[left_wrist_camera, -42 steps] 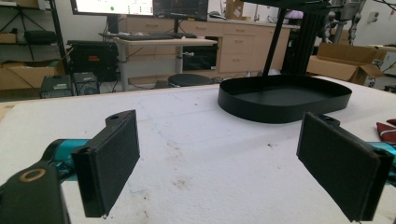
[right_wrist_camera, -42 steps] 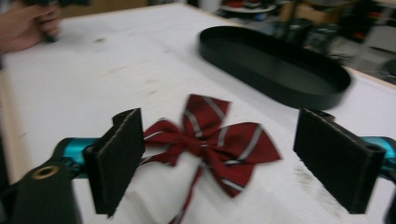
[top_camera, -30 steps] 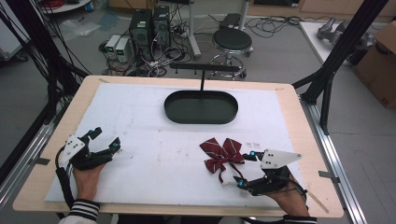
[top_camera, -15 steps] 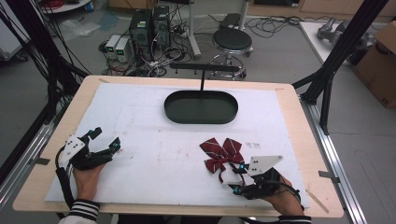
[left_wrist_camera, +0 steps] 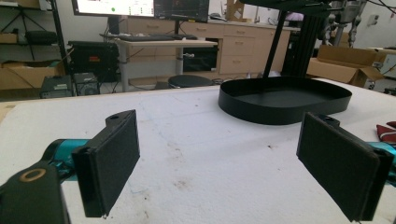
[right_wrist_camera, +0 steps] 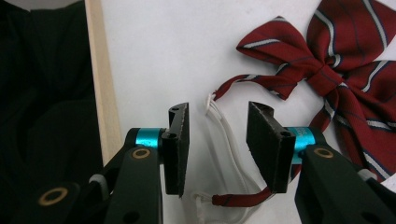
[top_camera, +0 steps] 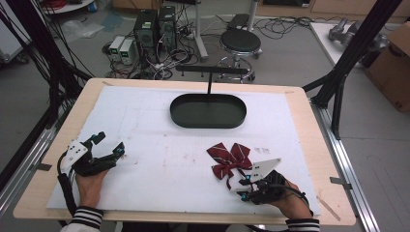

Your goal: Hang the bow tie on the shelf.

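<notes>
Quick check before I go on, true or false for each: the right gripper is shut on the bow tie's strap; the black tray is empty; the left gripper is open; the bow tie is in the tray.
1. The right gripper is shut on the strap. False: its jaws stand open, with the white elastic strap between them.
2. The black tray is empty. True.
3. The left gripper is open. True.
4. The red striped bow tie is in the tray. False: it lies on the white mat, nearer the person.

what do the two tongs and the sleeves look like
Both tongs, left and right, are black with flat black pads, teal collars, brass-ringed pivots, a pale grey three-cornered plate on top and a black cable trailing back. The sleeves have black-and-white striped cuffs.
</notes>
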Motion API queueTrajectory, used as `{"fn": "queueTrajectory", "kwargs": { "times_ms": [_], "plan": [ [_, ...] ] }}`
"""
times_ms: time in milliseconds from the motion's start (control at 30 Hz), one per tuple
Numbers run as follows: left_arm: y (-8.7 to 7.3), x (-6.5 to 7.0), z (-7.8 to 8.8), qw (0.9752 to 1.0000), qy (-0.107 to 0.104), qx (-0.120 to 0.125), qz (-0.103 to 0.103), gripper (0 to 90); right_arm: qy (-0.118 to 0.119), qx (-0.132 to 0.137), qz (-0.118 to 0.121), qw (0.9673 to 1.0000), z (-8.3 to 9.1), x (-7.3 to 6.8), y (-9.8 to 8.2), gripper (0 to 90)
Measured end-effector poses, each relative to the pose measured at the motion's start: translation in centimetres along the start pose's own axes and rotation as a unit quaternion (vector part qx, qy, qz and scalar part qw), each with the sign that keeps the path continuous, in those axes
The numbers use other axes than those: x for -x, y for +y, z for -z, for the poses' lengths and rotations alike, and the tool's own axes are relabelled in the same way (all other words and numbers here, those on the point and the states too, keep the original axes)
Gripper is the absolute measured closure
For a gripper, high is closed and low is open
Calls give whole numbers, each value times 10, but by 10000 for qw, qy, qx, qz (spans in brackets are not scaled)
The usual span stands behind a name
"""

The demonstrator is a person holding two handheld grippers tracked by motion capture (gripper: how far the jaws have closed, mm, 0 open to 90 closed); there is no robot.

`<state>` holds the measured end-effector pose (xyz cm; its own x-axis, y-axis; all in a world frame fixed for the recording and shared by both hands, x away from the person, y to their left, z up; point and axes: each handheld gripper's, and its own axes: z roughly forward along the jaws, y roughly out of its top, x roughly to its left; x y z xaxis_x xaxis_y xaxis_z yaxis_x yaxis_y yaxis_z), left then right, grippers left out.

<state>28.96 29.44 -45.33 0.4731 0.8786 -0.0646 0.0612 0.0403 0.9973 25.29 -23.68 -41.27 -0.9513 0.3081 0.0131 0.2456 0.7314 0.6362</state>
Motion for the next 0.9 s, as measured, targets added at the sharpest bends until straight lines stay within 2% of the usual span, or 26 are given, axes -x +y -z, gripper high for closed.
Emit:
{"fn": "queueTrajectory", "kwargs": {
  "times_ms": [167, 233, 700, 900],
  "plan": [
    [0, 0, 0, 10000, 3, 0, 5, 135, 52, -98, -35, 9999, -2, 3, 0, 637],
    [0, 0, 0, 10000, 1, 0, 7, 135, 78, -132, -60, 9999, -2, 5, 0, 684],
    [0, -1, 0, 10000, 1, -3, 30, 135, 131, -531, -9, 9985, -9, 11, 6, 708],
    [0, -1, 0, 10000, -2, -9, 31, 135, 140, -720, 63, 9973, -12, 12, 5, 774]
  ]
}}
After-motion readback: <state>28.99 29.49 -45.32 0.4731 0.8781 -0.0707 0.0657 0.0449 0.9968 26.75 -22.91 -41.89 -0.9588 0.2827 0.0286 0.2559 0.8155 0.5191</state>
